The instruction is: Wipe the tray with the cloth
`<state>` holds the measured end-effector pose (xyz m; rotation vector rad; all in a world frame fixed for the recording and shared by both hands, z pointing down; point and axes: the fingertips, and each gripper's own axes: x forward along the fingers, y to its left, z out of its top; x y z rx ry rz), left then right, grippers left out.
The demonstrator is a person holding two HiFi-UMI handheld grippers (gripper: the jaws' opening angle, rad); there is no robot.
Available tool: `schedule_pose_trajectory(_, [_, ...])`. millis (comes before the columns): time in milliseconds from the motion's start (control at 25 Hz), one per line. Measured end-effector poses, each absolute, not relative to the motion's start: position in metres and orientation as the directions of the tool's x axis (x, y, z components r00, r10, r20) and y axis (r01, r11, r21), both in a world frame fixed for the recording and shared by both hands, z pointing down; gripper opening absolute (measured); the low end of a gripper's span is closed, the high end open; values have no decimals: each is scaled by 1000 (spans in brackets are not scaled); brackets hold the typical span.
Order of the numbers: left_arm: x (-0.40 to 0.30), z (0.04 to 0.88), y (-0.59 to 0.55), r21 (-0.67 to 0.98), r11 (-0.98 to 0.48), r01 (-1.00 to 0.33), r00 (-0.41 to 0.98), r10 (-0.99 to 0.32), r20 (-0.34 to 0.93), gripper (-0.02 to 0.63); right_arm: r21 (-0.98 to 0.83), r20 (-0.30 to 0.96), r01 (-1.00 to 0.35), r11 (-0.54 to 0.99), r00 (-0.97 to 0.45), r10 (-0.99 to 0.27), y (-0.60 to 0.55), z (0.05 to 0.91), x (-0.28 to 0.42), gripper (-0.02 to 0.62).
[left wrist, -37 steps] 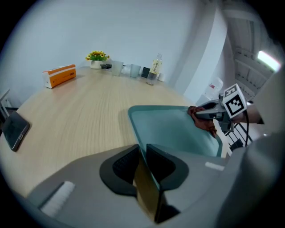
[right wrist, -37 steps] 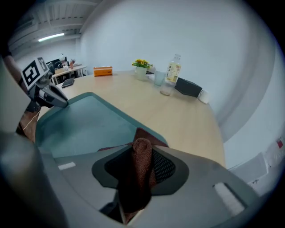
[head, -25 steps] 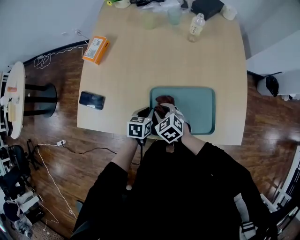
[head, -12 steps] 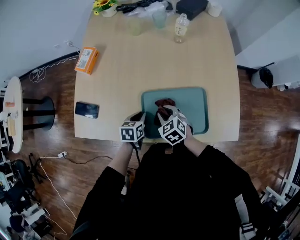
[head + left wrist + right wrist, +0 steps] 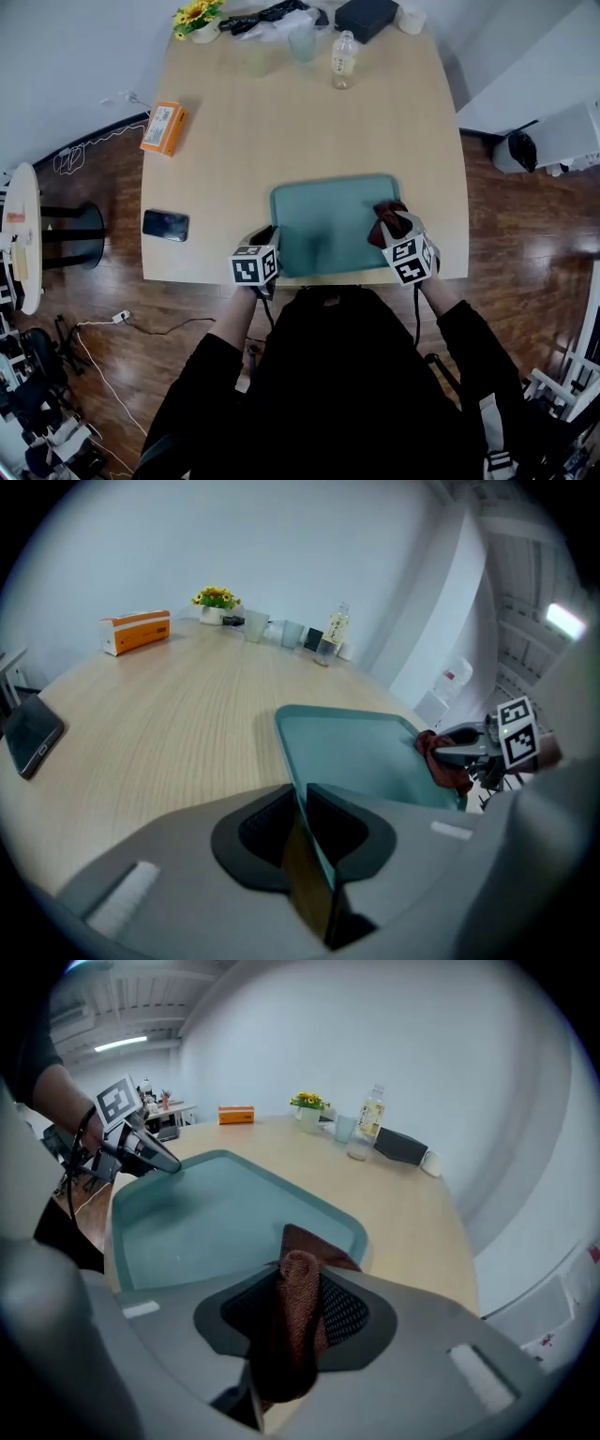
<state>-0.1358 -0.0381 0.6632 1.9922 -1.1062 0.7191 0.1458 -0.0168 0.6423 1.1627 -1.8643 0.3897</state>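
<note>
A teal tray [image 5: 323, 211] lies at the near edge of the wooden table [image 5: 234, 141]. My left gripper [image 5: 268, 234] is shut on the tray's near-left rim; in the left gripper view that rim [image 5: 298, 775] runs between the closed jaws of the left gripper [image 5: 302, 803]. My right gripper [image 5: 390, 222] is shut on a reddish-brown cloth [image 5: 382, 221] at the tray's right end. In the right gripper view the cloth [image 5: 295, 1321] bunches between the jaws of the right gripper [image 5: 295, 1288], its free end lying on the tray [image 5: 206, 1222] floor by the far-right corner.
A black phone [image 5: 165, 225] lies left of the tray and an orange box [image 5: 162, 127] farther back. At the table's far edge stand a bottle [image 5: 343, 60], cups [image 5: 302, 42], flowers [image 5: 194, 16] and a black box [image 5: 366, 16]. The person's body is right at the near table edge.
My right gripper has swept the cloth across the tray from its left part to its right end. The left gripper has stayed on the tray's left rim.
</note>
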Motion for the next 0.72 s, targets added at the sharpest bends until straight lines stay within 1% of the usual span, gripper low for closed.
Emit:
schedule_pose_trajectory(160, [-133,663,-38,329,-360,-873,474,-463,749,28,167,807,-833,527,-192,-559,-16,639,132,114])
schedule_pose_trajectory(280, [-133,662,-39,351,-350,-868,485,-451,749,28,131,802,-793,594,-268,-534,-10,634,86,114])
schedule_pose_trajectory(360, [-134,662,-39,372,-339,-864,495,-439,750,26,105,794,-730,675,-348,-499,0,634,38,114])
schedule_pose_trajectory(520, [-133,661,-40,413,-321,-852,519,-417,746,23,82,776,-558,826,-484,-404,21,638,-67,115])
schedule_pose_trajectory(640, [-135,661,-42,430,-310,-848,528,-411,744,21,84,766,-452,888,-540,-348,33,640,-131,115])
schedule_pose_trajectory(720, [-135,662,-42,431,-303,-850,525,-415,743,21,86,767,-421,903,-551,-330,38,642,-156,115])
